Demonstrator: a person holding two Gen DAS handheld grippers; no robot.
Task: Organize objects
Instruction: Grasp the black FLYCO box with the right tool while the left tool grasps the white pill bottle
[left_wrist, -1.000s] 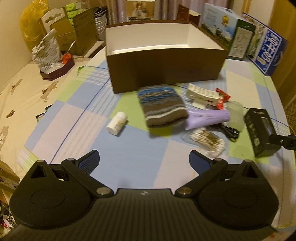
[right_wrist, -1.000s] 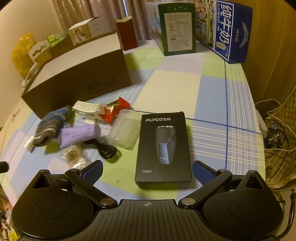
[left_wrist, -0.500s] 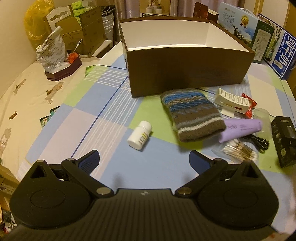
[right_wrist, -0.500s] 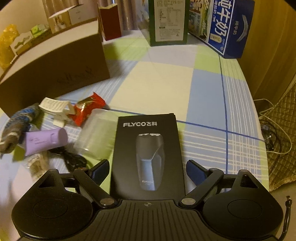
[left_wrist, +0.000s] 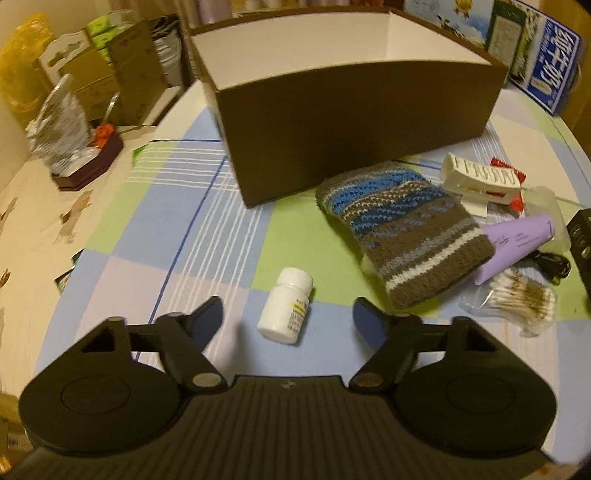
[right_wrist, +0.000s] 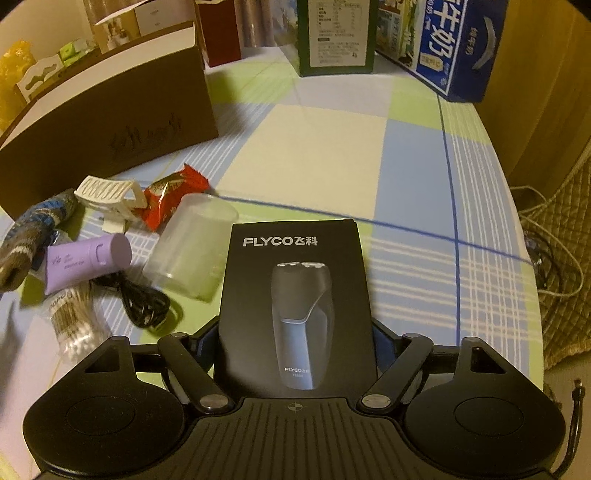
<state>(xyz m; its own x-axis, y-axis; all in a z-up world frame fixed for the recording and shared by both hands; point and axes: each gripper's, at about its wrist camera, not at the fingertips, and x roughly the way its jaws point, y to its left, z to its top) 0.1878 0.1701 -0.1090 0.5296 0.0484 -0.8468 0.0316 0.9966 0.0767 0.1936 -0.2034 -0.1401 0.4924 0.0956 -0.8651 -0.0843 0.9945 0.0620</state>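
Now L gripper fingers wide open, pill bottle lying btwn them. R gripper fingers straddle shaver box; can't tell if gripping.

- Left wrist view looks down and forward, low over the checked tablecloth, facing the open brown cardboard box.
- Right wrist view sits close above the black shaver carton, facing the blue milk carton.
- Both share the striped knitted pouch and the lilac tube.
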